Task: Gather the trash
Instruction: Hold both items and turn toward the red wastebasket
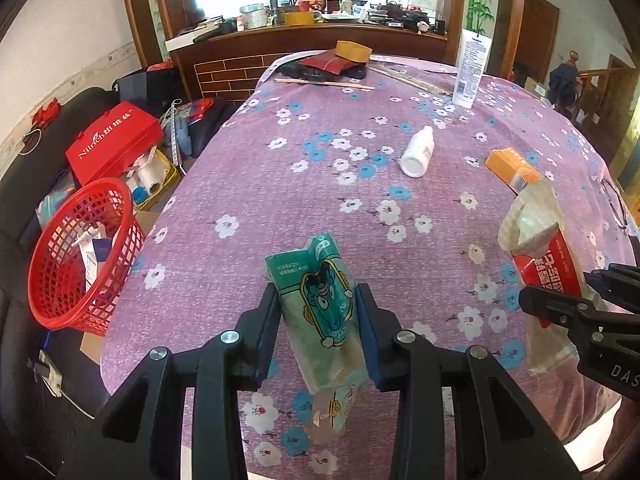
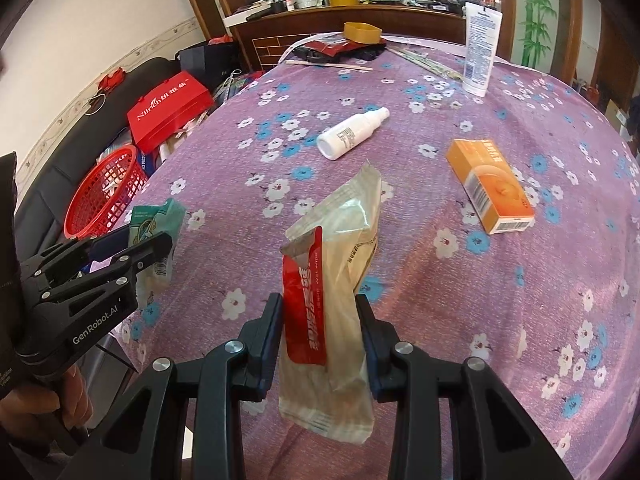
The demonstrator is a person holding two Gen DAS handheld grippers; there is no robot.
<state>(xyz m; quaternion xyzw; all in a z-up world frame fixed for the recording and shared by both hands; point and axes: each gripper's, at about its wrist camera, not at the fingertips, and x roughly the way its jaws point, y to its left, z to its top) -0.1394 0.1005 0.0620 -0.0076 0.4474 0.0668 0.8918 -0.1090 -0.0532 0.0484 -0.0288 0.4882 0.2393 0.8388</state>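
Observation:
My left gripper (image 1: 318, 300) is shut on a green snack wrapper (image 1: 320, 304) held above the purple flowered tablecloth (image 1: 280, 184). The same wrapper (image 2: 154, 220) shows at the left of the right wrist view, in the left gripper (image 2: 160, 246). My right gripper (image 2: 320, 312) is shut on a red and clear wet-wipe packet (image 2: 332, 280). That packet (image 1: 540, 248) and the right gripper (image 1: 576, 300) appear at the right edge of the left wrist view. A red mesh basket (image 1: 80, 256) holding some trash stands off the table's left edge; it is the basket (image 2: 106, 192) seen left of the table.
On the cloth lie a white bottle (image 2: 352, 132), an orange box (image 2: 490, 184) and a white tube (image 2: 480, 52) standing at the back. Tape roll (image 2: 362, 32), chopsticks and dark clutter sit at the far edge. A red gift bag (image 2: 168, 108) leans beside the table.

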